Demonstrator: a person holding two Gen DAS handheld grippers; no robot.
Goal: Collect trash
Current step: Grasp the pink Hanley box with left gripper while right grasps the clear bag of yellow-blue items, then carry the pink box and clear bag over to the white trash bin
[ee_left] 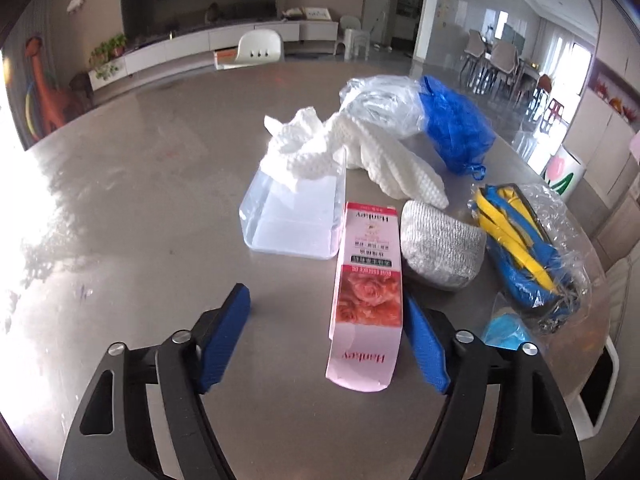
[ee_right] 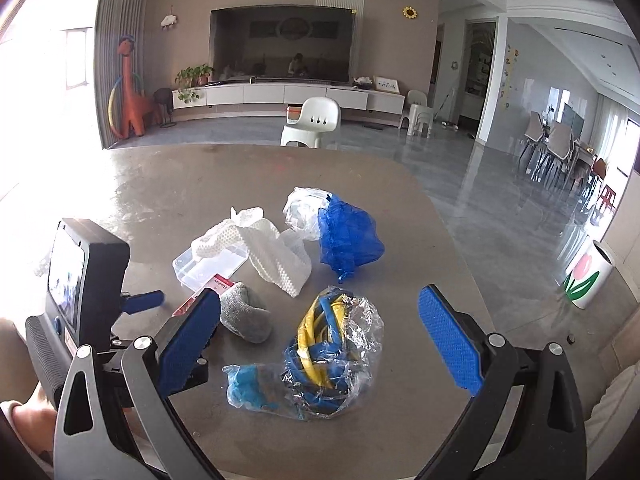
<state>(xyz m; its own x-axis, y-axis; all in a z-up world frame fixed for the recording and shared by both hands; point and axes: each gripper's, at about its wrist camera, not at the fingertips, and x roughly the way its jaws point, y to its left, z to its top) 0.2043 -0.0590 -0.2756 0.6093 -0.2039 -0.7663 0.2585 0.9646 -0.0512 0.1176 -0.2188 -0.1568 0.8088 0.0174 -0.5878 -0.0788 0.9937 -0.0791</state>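
Trash lies on a grey table [ee_left: 140, 208]. A pink "Hankey" carton [ee_left: 366, 288] lies between the open fingers of my left gripper [ee_left: 326, 340], close to the right pad [ee_left: 426, 344], which seems just clear of it. Beyond it lie a clear plastic box [ee_left: 296, 216], white foam netting [ee_left: 360, 152], a grey cloth wad [ee_left: 442, 246], a blue mesh bag [ee_left: 456, 124] and a clear bag of blue and yellow cables [ee_left: 524, 252]. My right gripper [ee_right: 320, 344] is open, held above that cable bag [ee_right: 328, 352]. The left gripper's body [ee_right: 92, 280] shows at the left.
A white bin with a tulip print [ee_right: 586, 276] stands on the floor right of the table. A white chair [ee_right: 316, 120] stands behind the table's far edge. A crumpled clear bag [ee_right: 302, 208] lies beside the blue mesh bag [ee_right: 348, 236].
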